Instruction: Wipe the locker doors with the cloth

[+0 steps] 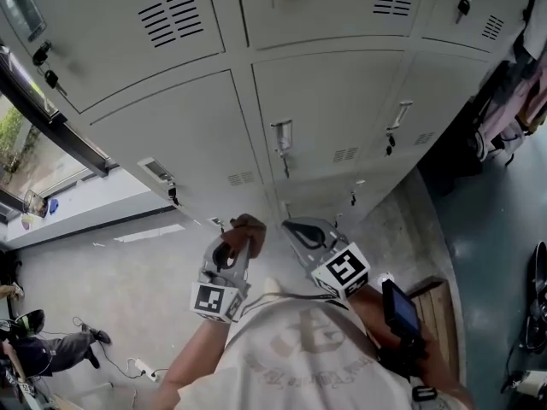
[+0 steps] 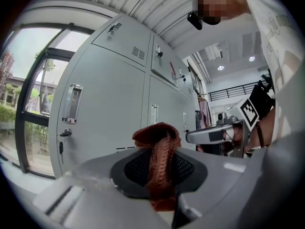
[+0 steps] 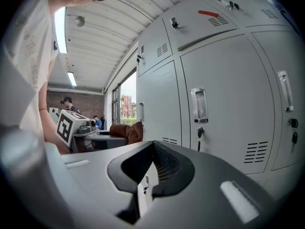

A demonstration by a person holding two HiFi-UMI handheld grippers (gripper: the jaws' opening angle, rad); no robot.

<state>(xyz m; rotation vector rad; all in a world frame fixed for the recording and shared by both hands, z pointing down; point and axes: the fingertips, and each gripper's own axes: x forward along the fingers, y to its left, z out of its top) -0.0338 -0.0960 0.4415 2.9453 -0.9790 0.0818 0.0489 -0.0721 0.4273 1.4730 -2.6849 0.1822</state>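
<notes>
A bank of grey locker doors (image 1: pixel 333 118) fills the upper part of the head view. My left gripper (image 1: pixel 235 248) is shut on a reddish-brown knitted cloth (image 1: pixel 246 229), held a little short of the lower doors. In the left gripper view the cloth (image 2: pixel 159 159) is bunched between the jaws and sticks out past the tips of my left gripper (image 2: pixel 160 149), with the doors (image 2: pixel 109 99) beyond. My right gripper (image 1: pixel 301 229) hangs beside it to the right, shut with nothing in it. In the right gripper view my right gripper (image 3: pixel 153 146) points at a door (image 3: pixel 224 104), tips together.
Door handles (image 1: pixel 281 135) and keys (image 1: pixel 390 142) stick out from the lockers. A window (image 1: pixel 34 161) lies to the left, hanging clothes (image 1: pixel 513 101) to the right. A wooden bench (image 1: pixel 438 307) stands lower right. A seated person (image 1: pixel 51 348) and a power strip (image 1: pixel 142 369) are lower left.
</notes>
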